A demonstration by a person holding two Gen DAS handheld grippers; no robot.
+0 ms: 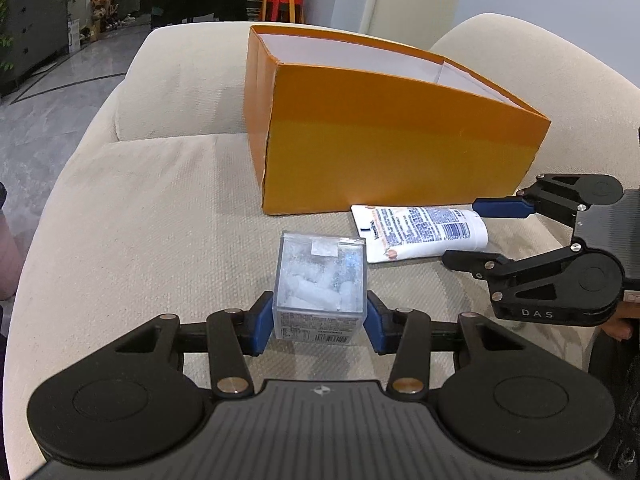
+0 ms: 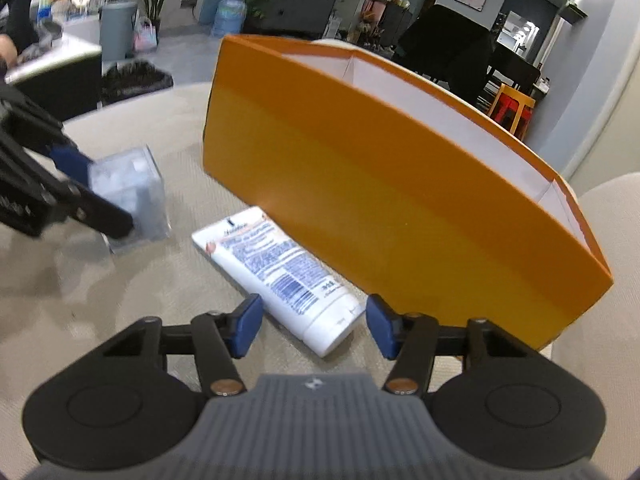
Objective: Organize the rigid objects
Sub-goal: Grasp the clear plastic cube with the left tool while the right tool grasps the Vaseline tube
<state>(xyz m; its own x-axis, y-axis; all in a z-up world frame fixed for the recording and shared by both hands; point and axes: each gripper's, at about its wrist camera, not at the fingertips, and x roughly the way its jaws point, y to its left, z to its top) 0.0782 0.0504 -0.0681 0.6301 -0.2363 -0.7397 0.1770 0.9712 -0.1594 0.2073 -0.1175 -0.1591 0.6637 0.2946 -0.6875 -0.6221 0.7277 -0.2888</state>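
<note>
Both left fingers (image 1: pixel 261 322) clamp the clear box (image 1: pixel 320 284); right fingers (image 2: pixel 247 330) straddle the tube (image 2: pixel 280 276), apart.

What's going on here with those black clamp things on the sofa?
A person is tidying small items, with a handheld gripper in each hand. The left gripper is shut on a clear plastic box of small white pieces. The right gripper is open, its fingers on either side of the cap end of a white tube lying against an open orange box. Both items are outside it.
</note>
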